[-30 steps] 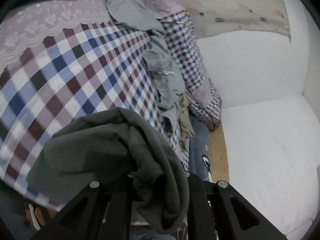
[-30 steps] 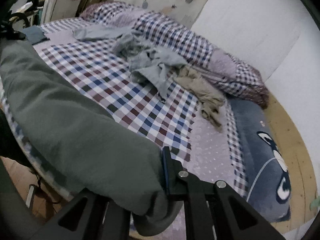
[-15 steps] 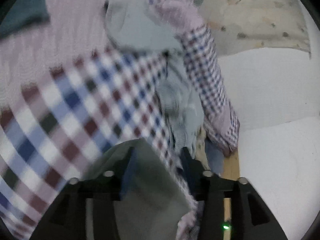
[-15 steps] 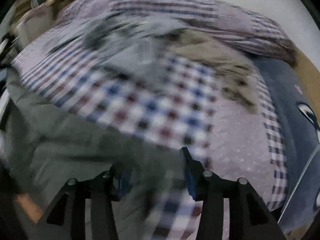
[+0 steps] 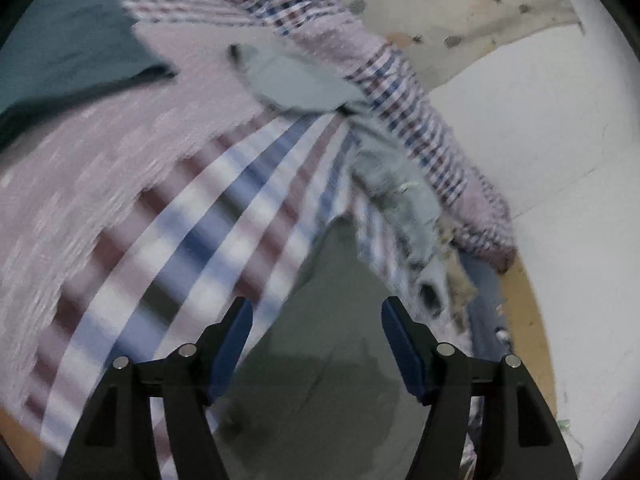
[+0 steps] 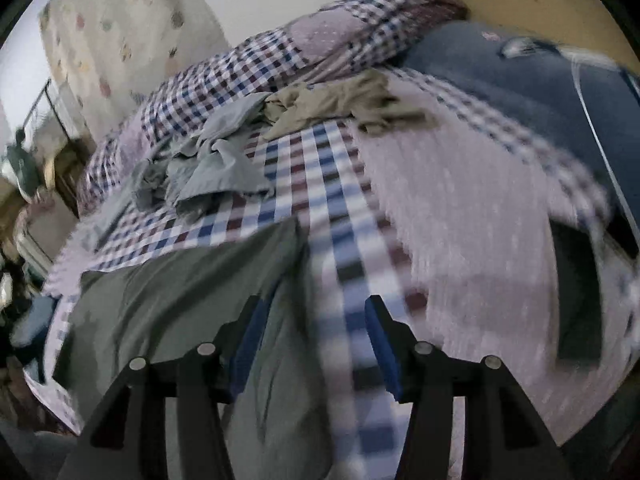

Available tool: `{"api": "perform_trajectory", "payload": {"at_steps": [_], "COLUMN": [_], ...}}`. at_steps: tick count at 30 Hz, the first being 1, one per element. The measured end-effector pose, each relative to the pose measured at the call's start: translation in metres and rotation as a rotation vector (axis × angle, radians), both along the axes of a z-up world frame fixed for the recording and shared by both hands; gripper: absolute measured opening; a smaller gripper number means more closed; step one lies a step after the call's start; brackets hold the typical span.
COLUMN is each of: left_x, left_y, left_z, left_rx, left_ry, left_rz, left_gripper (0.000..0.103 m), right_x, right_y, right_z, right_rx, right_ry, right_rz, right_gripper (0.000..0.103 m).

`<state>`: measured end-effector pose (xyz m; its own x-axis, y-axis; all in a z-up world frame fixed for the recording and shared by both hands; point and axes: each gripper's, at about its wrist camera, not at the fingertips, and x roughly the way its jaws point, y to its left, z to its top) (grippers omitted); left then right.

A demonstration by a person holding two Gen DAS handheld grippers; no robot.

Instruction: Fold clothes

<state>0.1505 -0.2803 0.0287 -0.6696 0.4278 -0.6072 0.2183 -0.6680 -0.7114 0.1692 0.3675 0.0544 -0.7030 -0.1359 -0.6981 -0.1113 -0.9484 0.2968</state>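
Grey-green garment (image 6: 180, 300) judged soft, light, limp; best taken at a corner, frame centre. Left gripper (image 5: 316, 344) and right gripper (image 6: 308, 344) opening, nothing pinched.

A checked bedspread (image 6: 320, 168) is covering the bed, with a rolled checked quilt (image 6: 256, 68) lying along its far side. A dark blue cushion (image 6: 520, 92), perhaps printed, is resting by a spotted curtain-hung wall (image 5: 460, 8).
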Motion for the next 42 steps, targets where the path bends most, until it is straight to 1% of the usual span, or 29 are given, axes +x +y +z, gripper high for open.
{"api": "perform_trajectory", "payload": {"at_steps": [1,3,4,5,8,10,13,16,19,21,25,27,29,31,33,36,40,41,42], "left_x": [0.009,0.023,0.029,0.034,0.051,0.062,0.075,0.084,0.095,0.100,0.100,0.100,0.102,0.105,0.111,0.119,0.120,0.120,0.120], "left_y": [0.000,0.001,0.001,0.001,0.004,0.005,0.007,0.011,0.015,0.019,0.029,0.034,0.034,0.027,0.019,0.011,0.010,0.011,0.012], "left_z": [-0.006,-0.013,-0.016,-0.017,-0.027,-0.035,-0.046,-0.058,-0.071,-0.075,-0.078,-0.080,-0.079,-0.078,-0.071,-0.062,-0.067,-0.068,-0.069], "left_rx": [-0.004,-0.024,-0.038,-0.053,-0.060,-0.056,-0.038,-0.010,0.043,0.045,0.048,0.095,0.121,0.178,0.223,0.251,0.261,0.249,0.233], "left_ry": [-0.026,-0.064,-0.076,-0.085,-0.105,-0.132,-0.163,-0.205,-0.256,-0.266,-0.263,-0.244,-0.226,-0.192,-0.123,-0.061,-0.079,-0.091,-0.104], "left_rz": [-0.005,-0.001,0.001,0.004,0.009,0.013,0.009,0.007,0.035,0.040,0.031,0.020,0.028,0.045,0.074,0.094,0.087,0.080,0.073], "left_gripper": [0.071,0.071,0.071,0.071,0.071,0.071,0.071,0.071,0.071,0.071,0.071,0.071,0.071,0.071,0.071,0.071,0.071,0.071,0.067], "right_x": [0.011,0.021,0.019,0.018,0.024,0.027,0.029,0.031,0.033,0.034,0.041,0.043,0.047,0.053,0.061,0.078,0.106,0.113,0.121], "right_y": [-0.002,-0.015,-0.022,-0.030,-0.060,-0.074,-0.093,-0.107,-0.124,-0.137,-0.168,-0.181,-0.197,-0.213,-0.234,-0.270,-0.316,-0.328,-0.338], "right_z": [-0.008,-0.020,-0.021,-0.019,-0.006,-0.005,-0.008,-0.003,0.001,0.001,-0.002,-0.004,-0.006,-0.009,-0.011,-0.016,-0.033,-0.040,-0.047], "right_rx": [-0.013,-0.013,0.000,0.021,0.111,0.135,0.149,0.141,0.134,0.143,0.177,0.191,0.204,0.223,0.257,0.324,0.425,0.456,0.485], "right_ry": [0.005,-0.017,-0.027,-0.019,0.051,0.071,0.074,0.098,0.120,0.125,0.137,0.142,0.150,0.160,0.178,0.228,0.279,0.288,0.297], "right_rz": [-0.018,-0.031,-0.008,0.017,0.092,0.132,0.184,0.229,0.282,0.314,0.408,0.453,0.501,0.555,0.620,0.741,0.893,0.934,0.978], "right_gripper": [0.056,0.056,0.056,0.056,0.056,0.059,0.059,0.059,0.060,0.060,0.060,0.060,0.060,0.060,0.060,0.060,0.060,0.060,0.060]}}
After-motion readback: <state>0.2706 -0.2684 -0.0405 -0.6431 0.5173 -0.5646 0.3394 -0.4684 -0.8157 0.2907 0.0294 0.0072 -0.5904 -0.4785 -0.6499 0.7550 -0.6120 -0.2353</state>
